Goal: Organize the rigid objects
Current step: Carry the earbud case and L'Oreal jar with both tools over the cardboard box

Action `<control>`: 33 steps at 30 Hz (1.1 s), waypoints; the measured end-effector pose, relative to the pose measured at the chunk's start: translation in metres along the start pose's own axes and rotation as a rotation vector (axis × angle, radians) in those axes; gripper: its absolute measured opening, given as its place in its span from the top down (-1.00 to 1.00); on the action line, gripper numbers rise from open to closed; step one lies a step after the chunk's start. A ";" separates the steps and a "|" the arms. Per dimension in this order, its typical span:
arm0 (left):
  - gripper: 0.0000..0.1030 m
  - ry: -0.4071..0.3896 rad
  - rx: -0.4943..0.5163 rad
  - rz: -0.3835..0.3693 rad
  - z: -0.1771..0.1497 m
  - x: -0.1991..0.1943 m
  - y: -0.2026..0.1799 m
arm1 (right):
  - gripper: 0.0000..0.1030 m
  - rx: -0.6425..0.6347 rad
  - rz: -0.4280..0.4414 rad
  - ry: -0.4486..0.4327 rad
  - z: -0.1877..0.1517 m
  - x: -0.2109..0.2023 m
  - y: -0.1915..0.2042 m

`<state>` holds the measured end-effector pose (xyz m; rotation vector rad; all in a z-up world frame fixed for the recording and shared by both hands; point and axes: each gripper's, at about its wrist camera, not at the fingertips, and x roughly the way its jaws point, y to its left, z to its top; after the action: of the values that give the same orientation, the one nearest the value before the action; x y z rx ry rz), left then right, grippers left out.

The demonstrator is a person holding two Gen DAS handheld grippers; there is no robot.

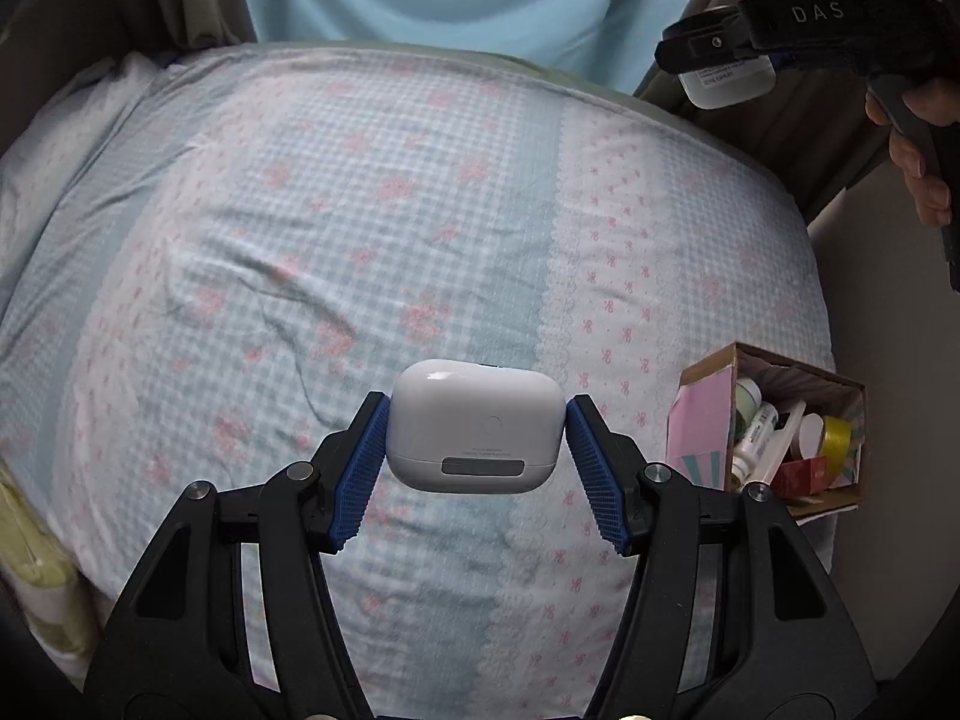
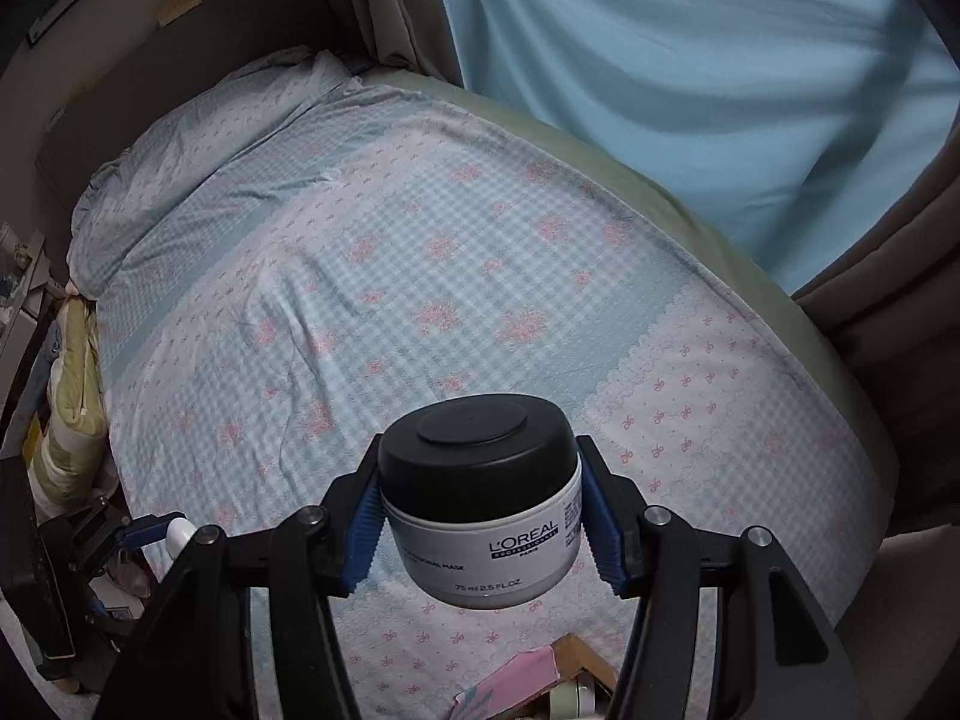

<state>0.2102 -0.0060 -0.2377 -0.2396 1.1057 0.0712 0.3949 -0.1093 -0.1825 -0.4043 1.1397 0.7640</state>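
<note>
the left gripper (image 1: 477,420) pinches a white earbud case (image 1: 474,426) between its 2 blue pads (image 1: 360,468), 1 pad on each short side, and the case hangs clear above the checked bedspread (image 1: 300,240). the right gripper (image 2: 480,504) clamps a jar of hair mask (image 2: 483,498), white with a black lid, its pads pressed against the jar's sides; the jar is tilted, lid toward the far side of the bed, and it too is held off the cloth. in the left wrist view the right gripper shows at the upper right with the jar's white base beneath its fingers, well apart from the case.

the cardboard box (image 1: 708,372) sits on the bed near its right edge, to the right of the held case. it already holds several things: small bottles, a white tube, a red carton and a yellow roll of tape (image 1: 837,435). in the right wrist view only a corner of the box shows at the bottom, just below the jar.

the step in hand looks like carrying, with both items lifted and neither yet placed. since the bedspread shows nothing else lying loose, these may be the last 2 to go in. the next move likely calls for bringing each item over the box in turn, not both together, because the opening looks crowded. the jar is bulky and may need a free gap, lowered lid up before the pads spread; the smooth case could slip if tilted.
</note>
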 end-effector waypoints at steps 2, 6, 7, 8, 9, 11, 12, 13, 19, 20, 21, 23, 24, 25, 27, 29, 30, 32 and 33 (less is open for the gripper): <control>-0.11 -0.035 0.033 -0.007 0.006 -0.019 -0.014 | -0.04 0.046 -0.009 -0.032 -0.020 -0.029 -0.012; -0.11 -0.084 0.098 -0.036 0.015 -0.047 -0.047 | -0.04 0.111 -0.069 -0.077 -0.065 -0.079 -0.026; -0.11 -0.091 0.115 -0.044 0.017 -0.053 -0.059 | -0.04 0.138 -0.073 -0.087 -0.077 -0.090 -0.032; -0.11 -0.098 0.134 -0.052 0.018 -0.058 -0.070 | -0.04 0.166 -0.075 -0.098 -0.089 -0.101 -0.037; -0.11 -0.105 0.153 -0.063 0.019 -0.063 -0.082 | -0.04 0.192 -0.080 -0.108 -0.101 -0.111 -0.042; -0.11 -0.111 0.183 -0.094 0.021 -0.069 -0.105 | -0.04 0.227 -0.108 -0.121 -0.124 -0.129 -0.052; -0.11 -0.113 0.198 -0.111 0.021 -0.071 -0.117 | -0.04 0.242 -0.128 -0.126 -0.136 -0.138 -0.057; -0.11 -0.116 0.216 -0.125 0.021 -0.072 -0.130 | -0.04 0.258 -0.143 -0.128 -0.148 -0.147 -0.063; -0.11 -0.104 0.327 -0.207 0.012 -0.069 -0.209 | -0.04 0.351 -0.209 -0.114 -0.217 -0.186 -0.104; -0.11 -0.098 0.341 -0.221 0.009 -0.067 -0.221 | -0.04 0.363 -0.221 -0.108 -0.228 -0.189 -0.111; -0.11 -0.089 0.351 -0.235 0.006 -0.064 -0.232 | -0.04 0.376 -0.232 -0.101 -0.239 -0.191 -0.118; -0.11 -0.066 0.368 -0.258 0.000 -0.055 -0.253 | -0.04 0.409 -0.248 -0.088 -0.260 -0.193 -0.133; -0.11 -0.053 0.375 -0.267 -0.002 -0.050 -0.263 | -0.04 0.429 -0.251 -0.082 -0.271 -0.194 -0.141; -0.11 -0.039 0.384 -0.275 -0.006 -0.044 -0.272 | -0.04 0.448 -0.254 -0.075 -0.281 -0.193 -0.148; -0.11 -0.013 0.403 -0.286 -0.013 -0.031 -0.288 | -0.04 0.482 -0.259 -0.061 -0.301 -0.190 -0.162; -0.11 0.014 0.424 -0.288 -0.019 -0.018 -0.302 | -0.04 0.514 -0.260 -0.045 -0.319 -0.184 -0.175; -0.11 0.025 0.435 -0.288 -0.022 -0.011 -0.308 | -0.04 0.529 -0.257 -0.036 -0.328 -0.179 -0.181; -0.11 0.048 0.455 -0.282 -0.028 0.003 -0.317 | -0.04 0.551 -0.252 -0.021 -0.342 -0.169 -0.192; -0.11 0.059 0.462 -0.279 -0.030 0.011 -0.320 | -0.04 0.556 -0.251 -0.011 -0.349 -0.162 -0.196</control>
<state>0.2446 -0.3251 -0.2101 0.0214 1.1065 -0.4381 0.2725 -0.5235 -0.1853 -0.0701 1.2098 0.2110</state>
